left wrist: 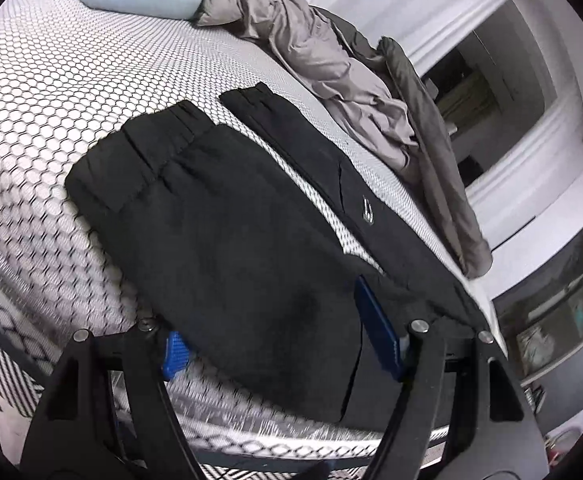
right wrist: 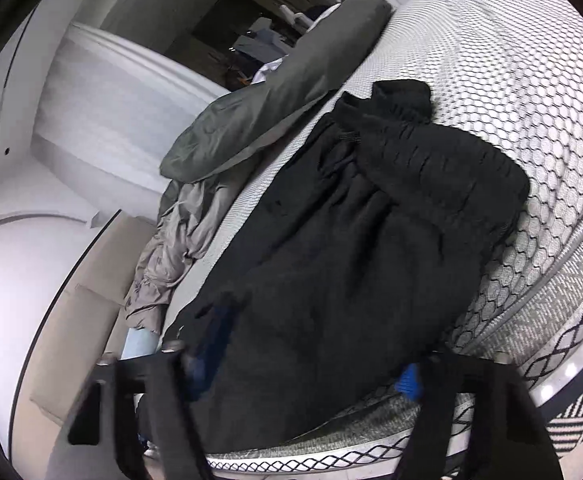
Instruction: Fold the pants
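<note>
The black pants [left wrist: 227, 216] lie on the bed [left wrist: 51, 92], on the mattress with the honeycomb print. In the left view the two legs lie side by side with a strip of mattress between them. In the right view the waistband end looks bunched up.

What could go wrong? The cloth is soft and floppy. If one pair of tongs grabs only the top layer, the layer below may stay behind and the fold would come out crooked. If the two sides are lifted unevenly, the legs may twist. The pants lie near the bed's edge, so a hard pull could drag them off. The gray blanket [left wrist: 315, 52] lies just beside one leg and could get caught in a grab. The bunched waistband may leave a lump in the fold.

The left tongs [left wrist: 279, 344] are spread wide, low over the pants near the bed's edge, with the blue pads [left wrist: 379, 336] on either side of the cloth. The right tongs [right wrist: 307, 364] are spread wide too, low over the other end of the pants. Neither pair has pinched the cloth yet.
</note>
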